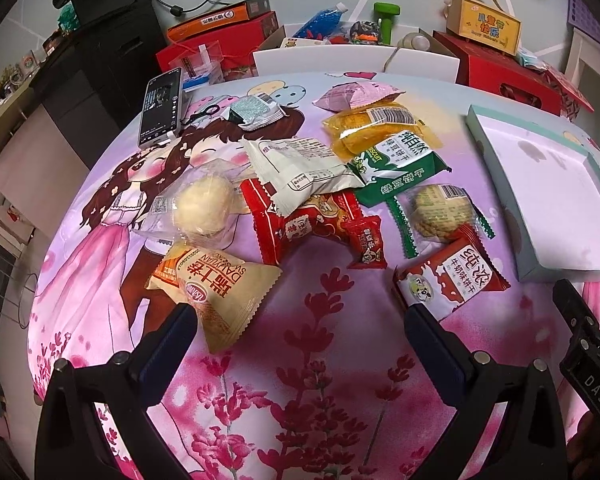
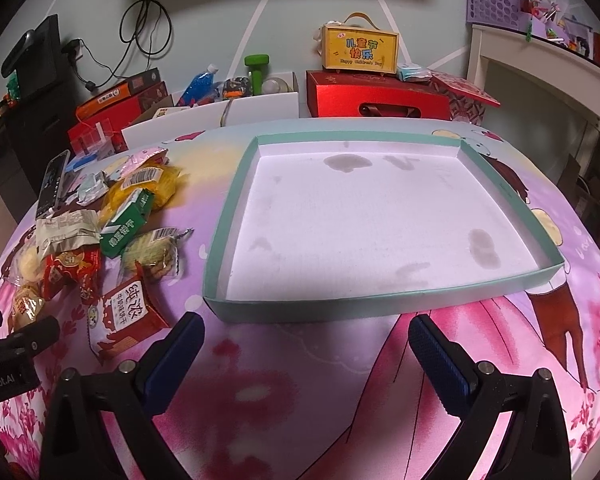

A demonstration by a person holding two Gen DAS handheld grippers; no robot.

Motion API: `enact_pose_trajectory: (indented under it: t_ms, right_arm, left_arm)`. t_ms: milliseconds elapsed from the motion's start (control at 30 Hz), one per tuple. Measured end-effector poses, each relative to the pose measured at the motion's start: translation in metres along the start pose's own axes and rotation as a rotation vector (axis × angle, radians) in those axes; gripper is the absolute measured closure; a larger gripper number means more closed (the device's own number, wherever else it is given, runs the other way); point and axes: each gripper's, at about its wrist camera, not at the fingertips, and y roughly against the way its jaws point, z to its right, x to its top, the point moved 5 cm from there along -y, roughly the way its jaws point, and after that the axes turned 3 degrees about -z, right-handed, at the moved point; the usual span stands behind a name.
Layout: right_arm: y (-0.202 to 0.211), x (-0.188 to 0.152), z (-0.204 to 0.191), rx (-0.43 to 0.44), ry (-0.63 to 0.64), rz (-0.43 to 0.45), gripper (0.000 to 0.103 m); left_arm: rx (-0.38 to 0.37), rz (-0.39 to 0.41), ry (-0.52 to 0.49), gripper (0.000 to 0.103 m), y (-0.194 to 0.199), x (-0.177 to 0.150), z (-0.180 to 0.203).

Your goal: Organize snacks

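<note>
While my left claw (image 1: 300,320) hangs wide and empty above the pink cartoon-printed bench cloth (image 1: 320,400), the crinkly plastic snack packets (image 1: 320,200) lie heaped at centre frame. My right claw (image 2: 306,334), also spread wide, holds nothing, low in its frame before the shallow teal-rimmed cardboard tray (image 2: 380,300), whose stained white floor is bare.

Open cloth was seen in front of the shallow teal tray (image 2: 380,300), with nothing lying on its near side. Left of the tray, passage was blocked by crowded snack packets (image 1: 320,200), the red-and-white biscuit packet (image 2: 120,316) nearest its corner. Behind the tray, boxes (image 2: 376,96) closed off the far edge.
</note>
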Motion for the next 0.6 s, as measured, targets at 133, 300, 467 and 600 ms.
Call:
enact_pose_trajectory:
  t_ms: [133, 300, 467, 600]
  right_arm:
    - [0.0, 0.0, 0.0, 0.0, 0.0, -0.001, 0.0]
    - [0.0, 0.0, 0.0, 0.0, 0.002, -0.005, 0.0]
    - [0.0, 0.0, -0.001, 0.002, 0.004, -0.004, 0.0]
    - [0.01, 0.007, -0.011, 0.057, 0.009, 0.059, 0.0]
  left_arm:
    - [0.0, 0.0, 0.001, 0.0, 0.0, 0.0, 0.0]
    - [0.0, -0.001, 0.002, 0.0, 0.0, 0.0, 0.0]
    - [-0.005, 0.009, 0.018, 0.0, 0.002, 0.002, -0.002]
    - [-0.015, 0.046, 0.079, 0.0, 0.011, 0.008, -0.018]
